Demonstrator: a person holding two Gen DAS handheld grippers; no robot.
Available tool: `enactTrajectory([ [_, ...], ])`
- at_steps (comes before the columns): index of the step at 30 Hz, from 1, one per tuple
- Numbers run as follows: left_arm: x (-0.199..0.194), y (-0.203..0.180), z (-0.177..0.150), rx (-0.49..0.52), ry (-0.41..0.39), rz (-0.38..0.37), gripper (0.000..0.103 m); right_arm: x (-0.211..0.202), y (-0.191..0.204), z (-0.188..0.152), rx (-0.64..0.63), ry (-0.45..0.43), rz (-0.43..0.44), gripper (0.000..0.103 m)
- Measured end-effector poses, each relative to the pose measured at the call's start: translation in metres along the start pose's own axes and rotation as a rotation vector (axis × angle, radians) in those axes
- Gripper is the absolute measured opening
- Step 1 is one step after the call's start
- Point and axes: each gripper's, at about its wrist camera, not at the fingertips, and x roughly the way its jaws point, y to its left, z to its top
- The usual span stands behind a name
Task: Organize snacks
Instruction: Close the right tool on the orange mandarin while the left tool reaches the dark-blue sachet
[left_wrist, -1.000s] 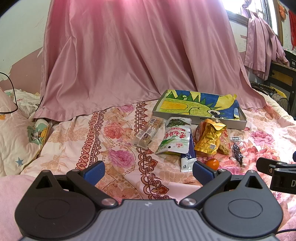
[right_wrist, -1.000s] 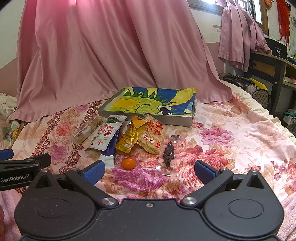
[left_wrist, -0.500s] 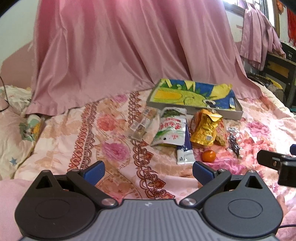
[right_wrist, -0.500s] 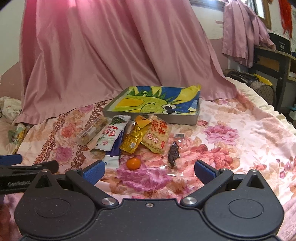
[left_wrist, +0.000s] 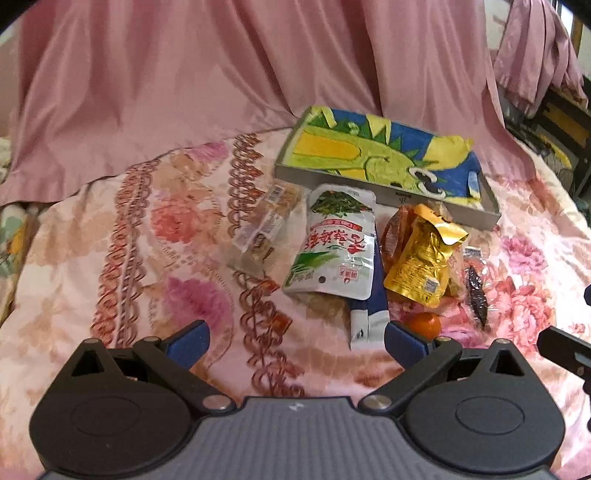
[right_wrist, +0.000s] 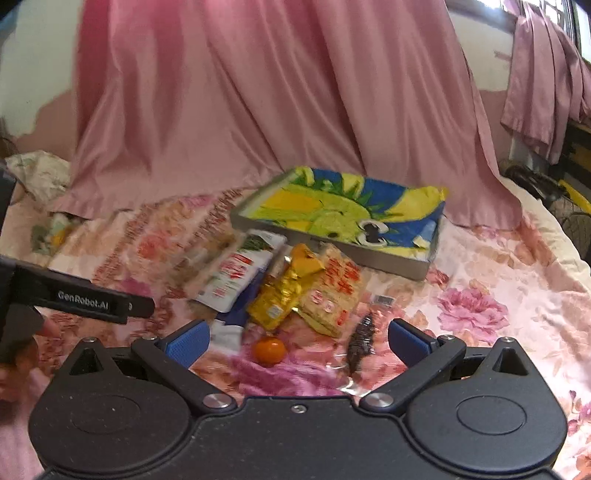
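On the bed (left_wrist: 92, 258), over its flowered cover, a heap of snacks lies in front of a shallow tray (left_wrist: 384, 192) lined with a bright cartoon cloth, which sits near the pink curtain (left_wrist: 221, 74) at the far edge. From left to right across the heap are a clear packet of biscuits (left_wrist: 264, 229), a white and green pouch (left_wrist: 338, 247) lying over a blue and white packet (left_wrist: 369, 314), a gold foil pouch (left_wrist: 424, 262) resting on a rice cracker pack (right_wrist: 328, 291), and a dark dried fruit in clear wrap (left_wrist: 476, 295). A small orange (right_wrist: 269, 350) sits on the cover just before the gold pouch. All the snacks are outside the tray. The left claw (left_wrist: 295, 343) hovers spread wide over the cover, short of the heap and holding nothing. The right claw (right_wrist: 299, 343) is likewise spread and empty, with the orange and the dried fruit seen between its fingers but untouched.
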Motion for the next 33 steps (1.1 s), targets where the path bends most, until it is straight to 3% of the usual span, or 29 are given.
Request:
enactTrajectory([
  [3, 0.02, -0.005, 0.008, 0.022, 0.025, -0.021, 0.103, 0.018, 0.003, -0.001, -0.048, 0.019, -0.016, 0.102],
  [10, 0.062, -0.005, 0.027, -0.01, 0.105, -0.164, 0.103, 0.063, 0.022, -0.008, -0.224, 0.089, -0.041, 0.102],
  [16, 0.086, -0.012, 0.031, 0.035, 0.134, -0.182, 0.103, 0.093, 0.038, -0.014, -0.316, 0.124, -0.014, 0.102],
  [21, 0.098, -0.013, 0.028, 0.036, 0.16, -0.16, 0.102, 0.113, 0.042, -0.018, -0.294, 0.163, -0.019, 0.098],
  [27, 0.111, -0.007, 0.028, -0.025, 0.186, -0.209, 0.1, 0.131, 0.024, -0.016, -0.116, 0.24, 0.024, 0.096],
  [33, 0.123, -0.01, 0.032, -0.041, 0.169, -0.193, 0.09, 0.138, 0.017, -0.019, -0.054, 0.262, 0.021, 0.086],
])
